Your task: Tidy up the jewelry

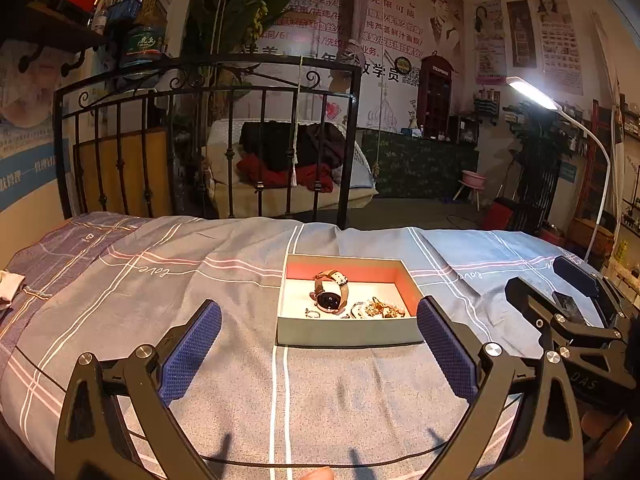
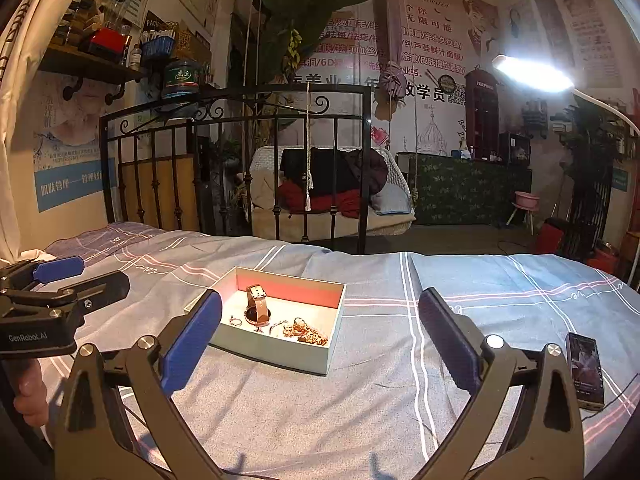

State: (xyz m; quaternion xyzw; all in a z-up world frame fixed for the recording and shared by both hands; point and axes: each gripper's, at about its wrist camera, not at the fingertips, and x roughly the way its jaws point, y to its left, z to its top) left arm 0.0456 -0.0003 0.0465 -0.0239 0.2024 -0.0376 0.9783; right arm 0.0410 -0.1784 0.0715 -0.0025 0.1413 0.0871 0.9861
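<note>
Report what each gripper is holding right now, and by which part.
Nothing is held. The left gripper and right gripper both have open, empty jaws; the watch lies in the box.

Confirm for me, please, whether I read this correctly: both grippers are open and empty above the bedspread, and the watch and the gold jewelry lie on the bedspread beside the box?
Not quite. The watch and the gold jewelry lie inside the box, not beside it; the left wrist view shows this. The left gripper and right gripper are indeed open and empty above the bedspread.
</note>
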